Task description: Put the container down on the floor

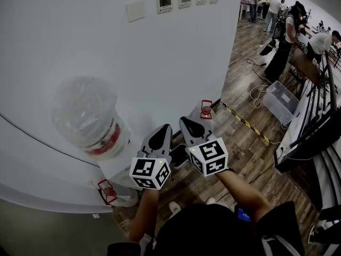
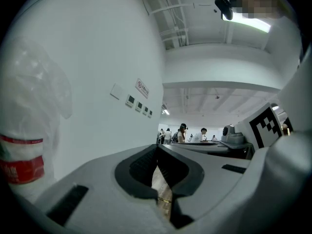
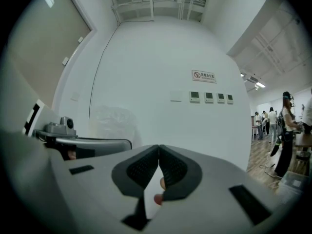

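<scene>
Your clear plastic water container [image 1: 88, 116] looks glossy and filmy, its red label band [image 1: 104, 141] shiny; your matt grey plastic left gripper [image 1: 165, 128] and right gripper [image 1: 185, 122] carry ribbed black pads [image 3: 144, 168]; the brown wood-plank floor [image 1: 240, 143] looks satin

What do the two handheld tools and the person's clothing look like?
Both the left tool and right tool are pale grey wedge-shaped shells with black ribbed inner pads. Each carries a white cube printed with black square markers. The person wears a black top.
</scene>
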Tool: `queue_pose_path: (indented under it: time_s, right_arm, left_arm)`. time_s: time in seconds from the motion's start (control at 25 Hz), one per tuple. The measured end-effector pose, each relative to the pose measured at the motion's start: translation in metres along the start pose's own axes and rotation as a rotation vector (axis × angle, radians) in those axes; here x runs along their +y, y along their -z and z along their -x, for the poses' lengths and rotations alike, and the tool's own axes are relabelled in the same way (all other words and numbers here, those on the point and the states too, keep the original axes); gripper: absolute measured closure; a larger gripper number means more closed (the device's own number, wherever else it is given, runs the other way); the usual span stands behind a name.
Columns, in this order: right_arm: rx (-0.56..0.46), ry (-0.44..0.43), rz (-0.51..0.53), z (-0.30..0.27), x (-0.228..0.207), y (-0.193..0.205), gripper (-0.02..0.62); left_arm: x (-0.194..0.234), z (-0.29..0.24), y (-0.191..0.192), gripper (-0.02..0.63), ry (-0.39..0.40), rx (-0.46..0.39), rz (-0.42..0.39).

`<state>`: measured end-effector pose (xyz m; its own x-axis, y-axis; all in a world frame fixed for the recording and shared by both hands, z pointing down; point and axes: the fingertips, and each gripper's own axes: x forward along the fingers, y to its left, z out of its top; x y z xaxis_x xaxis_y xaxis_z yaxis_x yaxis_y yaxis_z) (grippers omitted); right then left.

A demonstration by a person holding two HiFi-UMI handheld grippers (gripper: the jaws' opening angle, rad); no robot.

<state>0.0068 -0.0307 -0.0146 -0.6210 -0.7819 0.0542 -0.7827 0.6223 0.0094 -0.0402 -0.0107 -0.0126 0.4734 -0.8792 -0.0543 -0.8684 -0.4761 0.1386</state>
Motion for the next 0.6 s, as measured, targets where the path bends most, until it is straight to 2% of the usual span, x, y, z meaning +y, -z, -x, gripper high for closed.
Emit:
queue_pose_path:
  time_s: [0.16,0.6]
  right_arm:
    - [-0.011,0.002,-0.021,0.01,-0.017,-0.002,0.565]
    - [-0.016,-0.007,-0.017,0.027,-0.041,0.002,0.566]
  left_arm:
    - [-0.013,-0.007,0.002,0.589,-0.027,0.016,-0.043]
    - [-0.033,-0.017,0.006,0.589,-0.056,0.019,-0.043]
